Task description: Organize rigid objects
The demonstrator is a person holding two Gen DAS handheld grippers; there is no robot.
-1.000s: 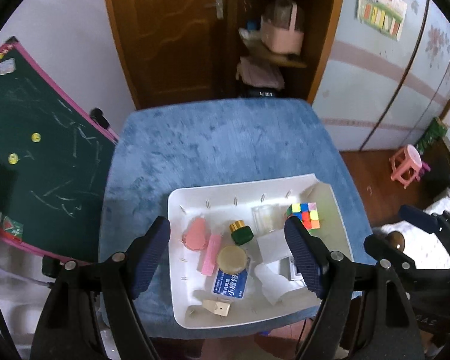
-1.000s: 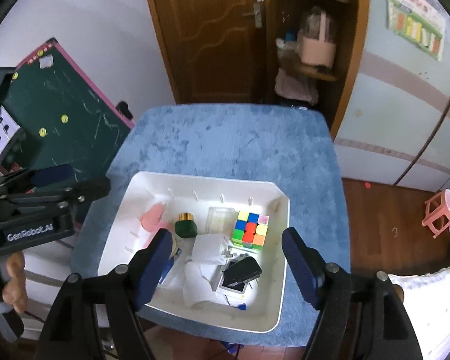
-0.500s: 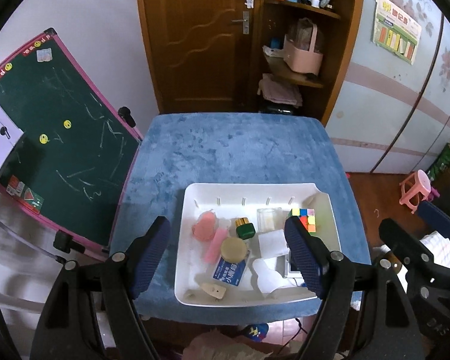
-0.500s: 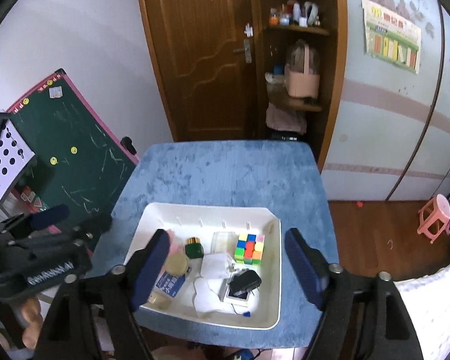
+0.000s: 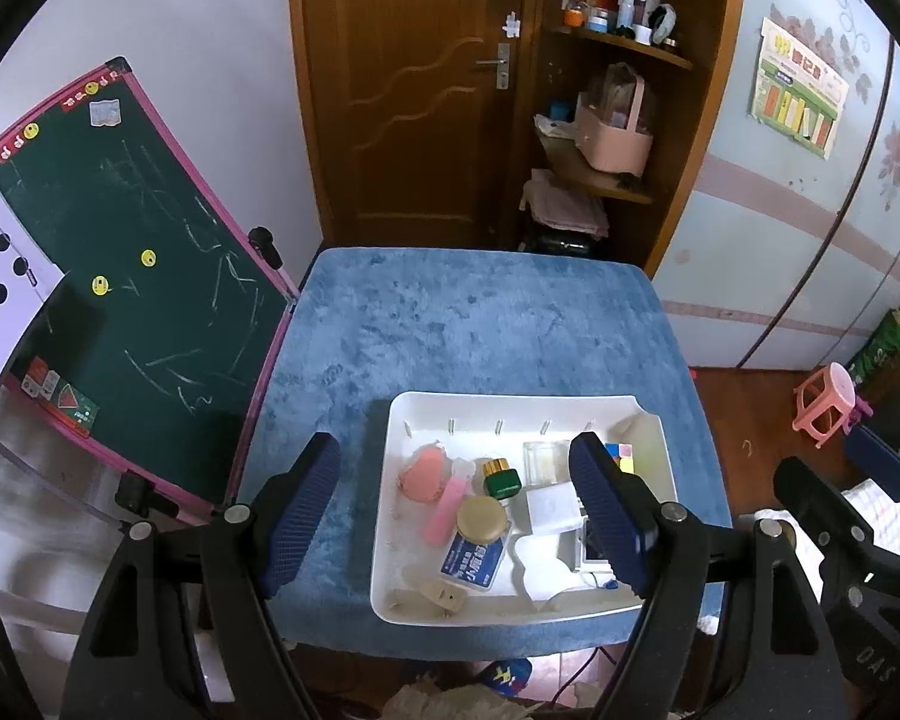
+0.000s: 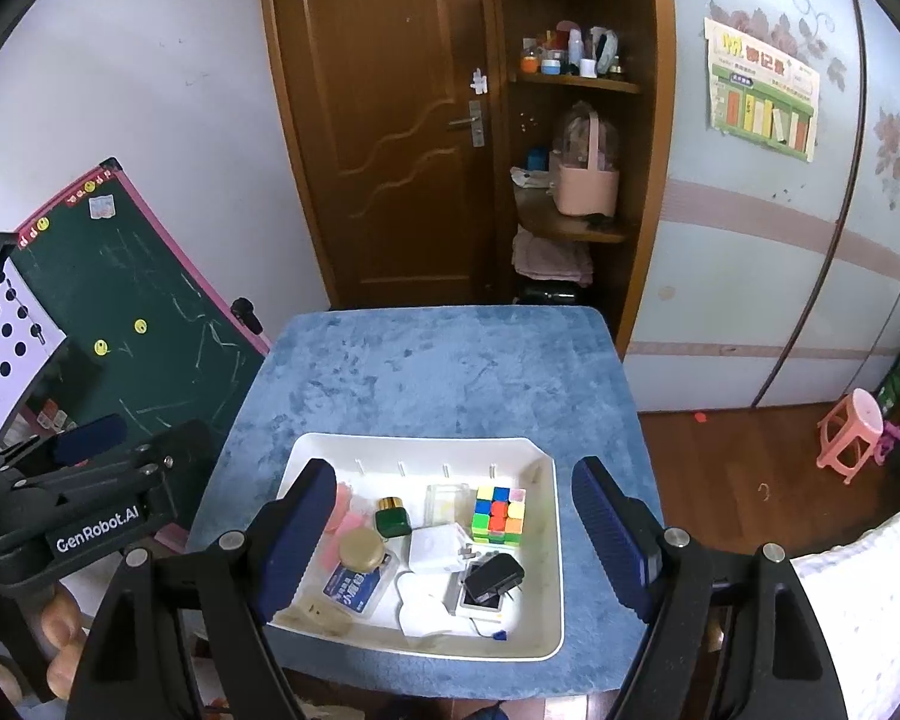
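Note:
A white tray (image 5: 390, 516) (image 6: 546, 546) sits on the near part of a blue table (image 5: 480, 324) (image 6: 444, 372). It holds several small objects: a colour cube (image 6: 499, 511), a green bottle with a gold cap (image 5: 501, 477) (image 6: 392, 517), a round tan lid (image 5: 481, 518) (image 6: 361, 547), a pink piece (image 5: 425, 475), a blue-labelled box (image 5: 473, 561) (image 6: 354, 585), a white adapter (image 6: 439, 548) and a black charger (image 6: 493, 576). My left gripper (image 5: 459, 516) is open and empty, held high above the tray. My right gripper (image 6: 453, 540) is open and empty, also high above it.
A green chalkboard with a pink frame (image 5: 120, 276) (image 6: 126, 324) leans at the table's left. A wooden door (image 5: 402, 84) and a shelf unit with a pink basket (image 5: 615, 132) stand behind. A pink stool (image 6: 852, 438) is on the floor to the right.
Both grippers have risen and drawn back from the tray, which now looks smaller and lower in both views. The jaws stayed open. Nothing in the tray moved.

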